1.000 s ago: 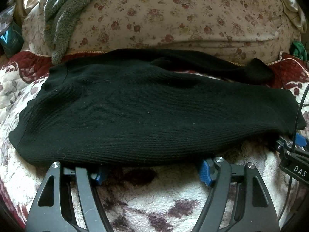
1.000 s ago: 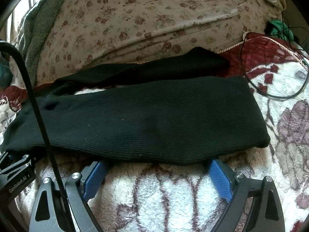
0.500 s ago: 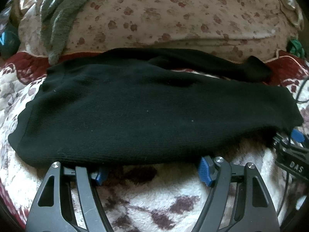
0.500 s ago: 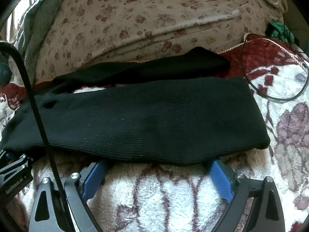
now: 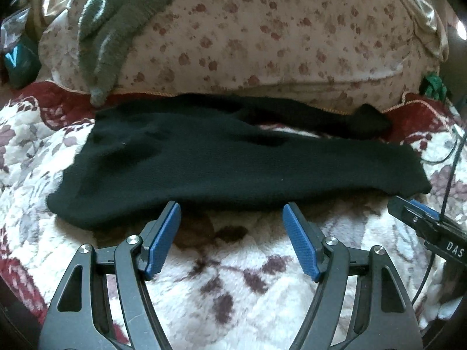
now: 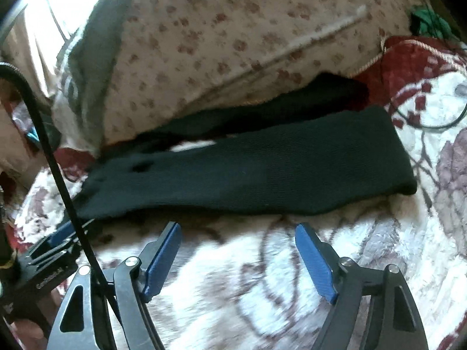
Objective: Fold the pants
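While both of my grippers hang just short of the near edge, the pants [image 5: 233, 166] lie flat across the fleece blanket [image 5: 233, 277], waist toward my left and cuffs toward my right. One leg lies nearest me as a broad black band; the other trails behind it against the floral pillow [image 5: 262, 38], and a sliver of blanket shows between the two legs.

My left gripper [image 5: 232, 215] has its fingers spread wide with nothing between them, the blue pads [image 5: 163, 233] just touching or nearly touching the hem of the cloth (I cannot tell which). My right gripper [image 6: 238, 237] is likewise spread and empty, a little back from the edge, near the cuff end [image 6: 391, 175].

The fabric looks like a soft ribbed knit: light, limp, no stiffness to carry a fold on its own. I judge it will drape and sag wherever I lift it, and the fleece underneath may cling and drag on it. A pinch at one point would stretch it into a peak, so I would take the near edge at two spots well apart, one toward the waist and one toward the cuff, biting deep enough to catch both layers of the leg. The blanket pile could get nipped along with it.
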Motion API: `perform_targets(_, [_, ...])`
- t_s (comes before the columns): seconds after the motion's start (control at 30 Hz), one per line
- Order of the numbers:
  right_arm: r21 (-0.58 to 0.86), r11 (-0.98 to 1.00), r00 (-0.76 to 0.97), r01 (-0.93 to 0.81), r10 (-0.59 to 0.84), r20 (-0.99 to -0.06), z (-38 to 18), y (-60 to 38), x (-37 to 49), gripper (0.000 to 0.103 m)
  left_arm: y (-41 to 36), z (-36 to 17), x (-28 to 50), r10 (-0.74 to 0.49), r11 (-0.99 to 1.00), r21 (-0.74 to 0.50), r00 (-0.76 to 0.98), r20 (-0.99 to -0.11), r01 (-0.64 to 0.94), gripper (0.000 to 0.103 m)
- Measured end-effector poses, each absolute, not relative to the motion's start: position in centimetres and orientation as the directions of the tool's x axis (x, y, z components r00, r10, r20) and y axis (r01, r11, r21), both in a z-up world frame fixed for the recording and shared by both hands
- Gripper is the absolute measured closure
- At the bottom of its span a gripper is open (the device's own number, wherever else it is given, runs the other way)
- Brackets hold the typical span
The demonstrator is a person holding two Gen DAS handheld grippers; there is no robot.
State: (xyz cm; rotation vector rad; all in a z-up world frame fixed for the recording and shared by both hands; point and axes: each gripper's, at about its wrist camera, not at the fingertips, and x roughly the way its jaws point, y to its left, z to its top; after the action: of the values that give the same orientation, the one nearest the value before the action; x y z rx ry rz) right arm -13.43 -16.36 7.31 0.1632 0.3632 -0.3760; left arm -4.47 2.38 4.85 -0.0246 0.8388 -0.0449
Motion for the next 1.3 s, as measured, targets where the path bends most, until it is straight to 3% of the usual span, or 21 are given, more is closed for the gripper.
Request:
perform_targets(0.43, [0.007,0.946,0.898,0.323,-0.304,-0.318,8.9,-11.0,-14.8,0.024,5.2,7.9,-7.0,-0.025,0.999,-0.046,0.700,-0.713,-0.011,0.030])
perform_targets(1.3, [0.000,0.950,0.892,0.311,-0.292,-0.344,8.5,-9.7,-13.8,0.024,9.7,7.3,-7.4,0.038,0.992,-0.053,0.679,-0.733,-0.112,0.030])
